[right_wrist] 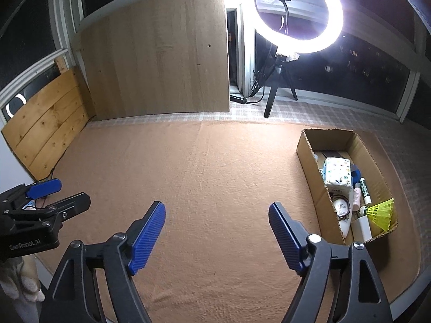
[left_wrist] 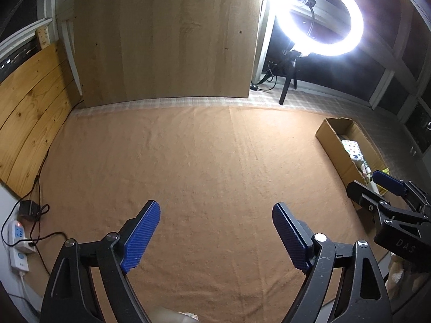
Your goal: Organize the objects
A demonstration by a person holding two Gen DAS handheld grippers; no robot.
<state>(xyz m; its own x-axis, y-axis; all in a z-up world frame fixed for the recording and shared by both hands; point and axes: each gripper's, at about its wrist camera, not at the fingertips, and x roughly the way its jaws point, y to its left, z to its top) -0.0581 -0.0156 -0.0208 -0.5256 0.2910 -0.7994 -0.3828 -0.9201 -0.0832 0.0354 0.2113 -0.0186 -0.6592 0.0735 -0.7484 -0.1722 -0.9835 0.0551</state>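
Hovering over the tan cloth [left_wrist: 204,167], the left gripper [left_wrist: 215,231] has its blue ribbed pads spread wide with nothing between them. The right gripper [right_wrist: 216,232] is likewise wide apart and empty above the same cloth. In the left wrist view the right gripper shows at the right edge of the frame, just in front of the cardboard box [left_wrist: 327,134]; in the right wrist view the left gripper appears at the left edge, its jaws parted.

The open cardboard box sits on the cloth at the right of both frames. Seen from the right wrist, it holds a white packet with coloured dots [right_wrist: 336,171], a green-and-white marker [right_wrist: 365,190], a pale pink tube [right_wrist: 357,196], a yellow shuttlecock [right_wrist: 382,214] in the near right corner and a white block [right_wrist: 362,227] just beside it.

Behind the cloth, a light wooden board [right_wrist: 159,64] stands upright at the upper centre. A lit ring light [right_wrist: 297,12] on a tripod glows at the upper right. Pine planks [left_wrist: 29,110] lean at the left, and a white power strip [left_wrist: 17,245] lies at the lower left of the left wrist view.
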